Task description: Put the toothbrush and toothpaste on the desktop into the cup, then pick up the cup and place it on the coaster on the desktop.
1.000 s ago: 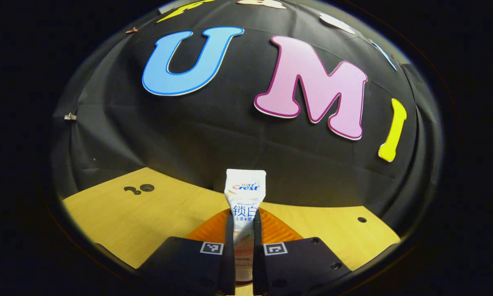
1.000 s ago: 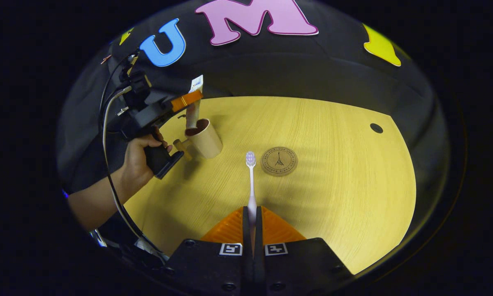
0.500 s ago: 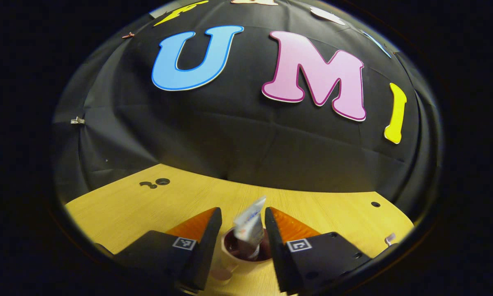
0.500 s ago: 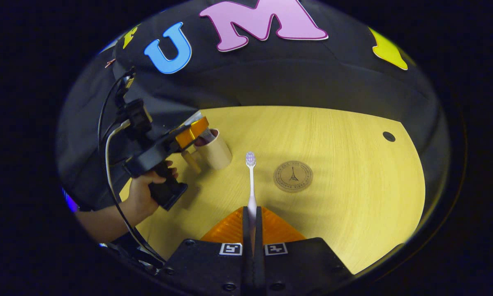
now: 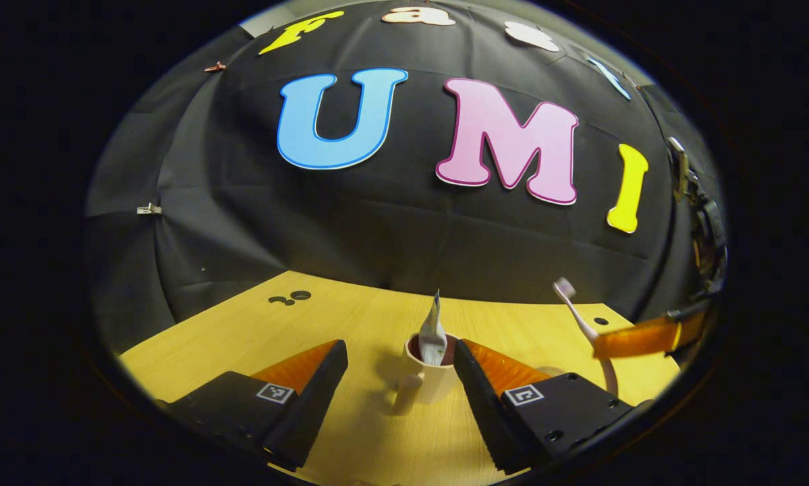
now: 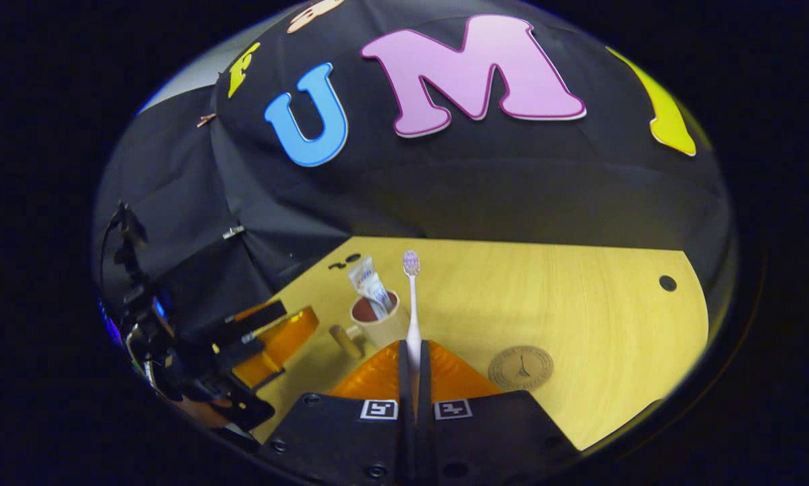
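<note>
Left gripper view, far left: two small dark holes (image 5: 291, 298) in the pale wooden desktop (image 5: 364, 317), near the back edge.
Left gripper (image 5: 397, 378): fingers spread wide apart, gripping nothing, one on each side of the cup without touching it.
Beige cup with stub handle (image 5: 428, 378): upright on the desktop between the fingers; handle toward the camera; base partly hidden by the right-hand finger.
White toothpaste tube (image 5: 433, 334): standing in the cup, crimped end up; lower part hidden inside; print too small to make out.
Pale pink toothbrush (image 5: 583, 324): to the right, tilted, bristle head up; lower handle cut off behind the finger.
Right gripper, far right: one finger (image 5: 640, 337) crossing the brush handle; body mostly lost at the dark edge.
Right gripper view, far left: left gripper (image 6: 269, 341) low beside the cup, fingers apart; holding hand too dark to make out.
Cup (image 6: 377, 324): left of centre on the desktop (image 6: 579, 310), toothpaste tube (image 6: 370, 287) leaning in it.
Right gripper (image 6: 413, 378): fingers together, clamped on the toothbrush (image 6: 412, 304); brush upright, head above the cup rim, just right of the cup; touching or apart, cannot tell.
Round brown coaster with stamped tower (image 6: 521, 368): flat on the desktop, right of the fingers, bare, well apart from the cup.
</note>
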`<state>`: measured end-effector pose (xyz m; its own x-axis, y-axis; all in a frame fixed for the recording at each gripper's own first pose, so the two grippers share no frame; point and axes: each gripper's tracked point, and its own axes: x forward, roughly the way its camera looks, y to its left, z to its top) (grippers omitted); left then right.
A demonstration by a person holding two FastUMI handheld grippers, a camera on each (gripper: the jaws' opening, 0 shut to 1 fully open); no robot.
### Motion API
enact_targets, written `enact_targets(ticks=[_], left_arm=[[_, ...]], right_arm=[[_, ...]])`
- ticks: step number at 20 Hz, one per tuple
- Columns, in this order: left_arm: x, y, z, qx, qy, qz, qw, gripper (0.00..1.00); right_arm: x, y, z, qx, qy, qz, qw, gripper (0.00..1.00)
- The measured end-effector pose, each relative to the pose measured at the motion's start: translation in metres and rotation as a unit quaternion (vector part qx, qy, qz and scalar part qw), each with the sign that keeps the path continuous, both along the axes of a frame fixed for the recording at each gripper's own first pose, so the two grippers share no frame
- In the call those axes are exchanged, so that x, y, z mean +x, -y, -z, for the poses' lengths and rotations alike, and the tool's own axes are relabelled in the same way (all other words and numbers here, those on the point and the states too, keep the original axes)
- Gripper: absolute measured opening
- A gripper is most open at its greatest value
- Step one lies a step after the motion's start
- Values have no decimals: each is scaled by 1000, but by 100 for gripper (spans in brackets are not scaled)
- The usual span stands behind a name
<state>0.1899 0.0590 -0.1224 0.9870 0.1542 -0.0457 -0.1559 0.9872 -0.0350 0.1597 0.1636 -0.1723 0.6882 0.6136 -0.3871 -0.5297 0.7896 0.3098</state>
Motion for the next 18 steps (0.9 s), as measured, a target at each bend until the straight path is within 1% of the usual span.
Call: enact_targets(ticks=[3,6,9,13,18], left_arm=[[-11,-3,-3,11,1,-1,1000,98],[-24,-7,-4,-3,10,1,1000,98],[-32,-20,2,-3,14,-8,1000,98],[-34,-39,15,-11,14,-18,1000,98],[-29,-53,26,-22,18,-25,999,98]], right_arm=[[23,-38,-24,41,53,1,998,5],[49,-68,-35,76,90,8,993,5],[69,-87,-30,104,100,23,989,5],[89,-98,-12,113,110,37,987,5],[102,-107,8,121,115,50,985,5]])
